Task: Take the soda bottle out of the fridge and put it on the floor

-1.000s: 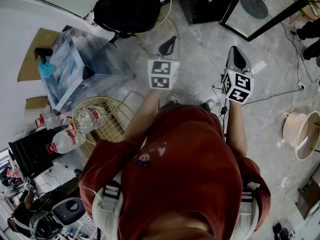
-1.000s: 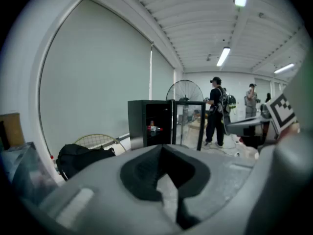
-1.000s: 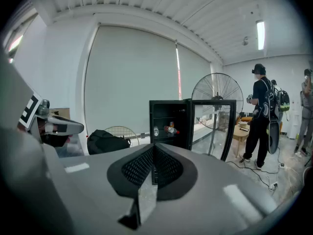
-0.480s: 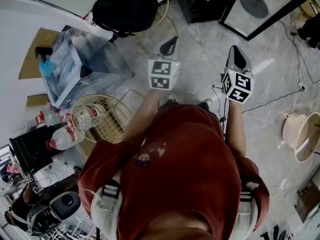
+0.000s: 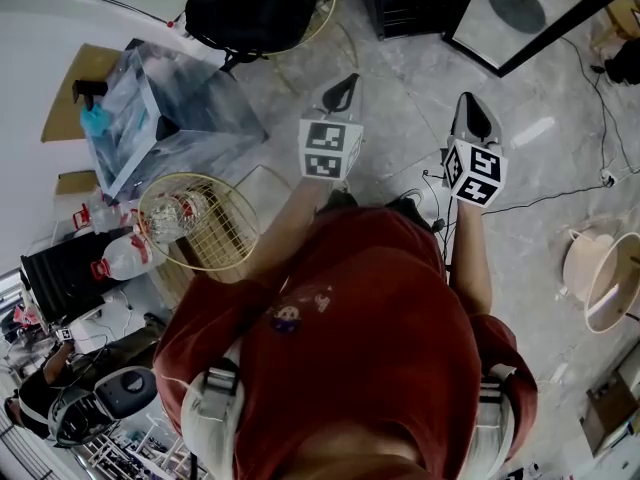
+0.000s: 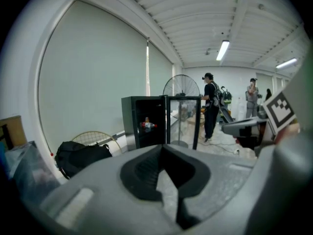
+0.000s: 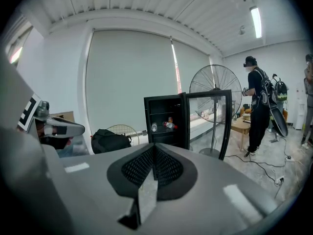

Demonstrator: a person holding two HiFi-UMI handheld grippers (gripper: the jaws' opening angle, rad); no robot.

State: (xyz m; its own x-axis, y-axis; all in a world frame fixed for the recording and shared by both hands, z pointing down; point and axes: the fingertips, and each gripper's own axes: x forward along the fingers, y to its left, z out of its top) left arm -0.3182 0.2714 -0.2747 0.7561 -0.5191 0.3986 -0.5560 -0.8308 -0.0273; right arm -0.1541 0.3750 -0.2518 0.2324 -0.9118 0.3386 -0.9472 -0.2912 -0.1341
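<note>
Both grippers are held out in front of the person, in the middle of the head view, and they point to the fridge (image 5: pixel 405 3) at the upper edge of the frame. The left gripper (image 5: pixel 343 86) has its jaws closed together with nothing between them. The right gripper (image 5: pixel 470 108) is the same, its pads meeting and empty.

In the last second the grippers have kept almost the same place in the head view. The things on the floor have shifted a little around them: the wire basket (image 5: pixel 195 218) at the left went slightly up and the black bag (image 5: pixel 250 8) moved closer to the upper edge. From this I judge that the person is walking toward the fridge and has not reached it yet.

The glass door (image 5: pixel 525 13) of the fridge stands open. In the right gripper view, a small bottle (image 7: pixel 170 124) with red on it lies on a shelf inside, a little right of the frame's middle. I take it for the soda bottle. It is well apart from both grippers. So the task is only at the approach, and the jaws must open before any grasp.
</note>
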